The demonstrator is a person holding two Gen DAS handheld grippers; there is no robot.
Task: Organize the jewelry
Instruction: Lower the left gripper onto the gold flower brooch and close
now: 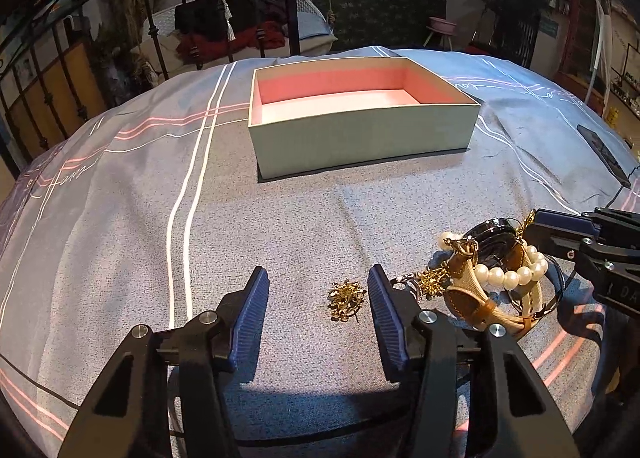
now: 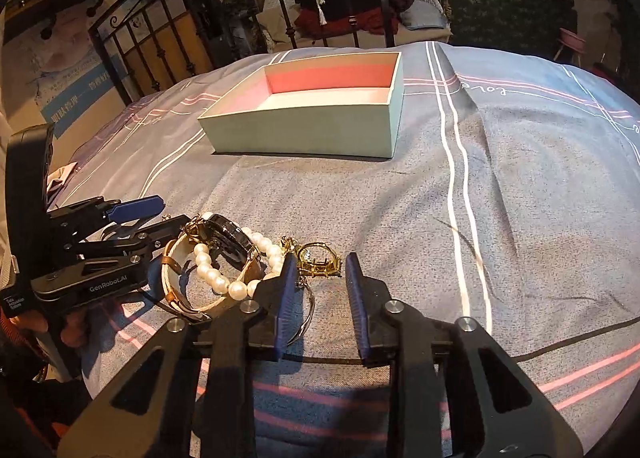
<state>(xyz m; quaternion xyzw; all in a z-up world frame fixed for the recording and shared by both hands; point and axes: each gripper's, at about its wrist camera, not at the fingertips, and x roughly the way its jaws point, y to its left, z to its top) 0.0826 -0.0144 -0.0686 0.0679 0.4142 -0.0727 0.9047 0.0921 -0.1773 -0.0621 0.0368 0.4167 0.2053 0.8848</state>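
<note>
Gold filigree brooch [image 1: 346, 300] sits off-centre between half-open, empty left gripper [image 1: 318, 290] pads; closing may nudge it aside.

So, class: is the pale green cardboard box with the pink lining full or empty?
Empty as far as visible: the pale green cardboard box shows bare lining; the near floor strip is hidden.

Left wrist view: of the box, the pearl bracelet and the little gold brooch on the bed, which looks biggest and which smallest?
1. Open box, largest by far, though farthest from the camera.
2. Pearl bracelet, lying in the jewelry pile.
3. Gold brooch, smallest, lying alone between the left gripper's fingers; it is about as near as the bracelet, so that ranking holds.
</note>
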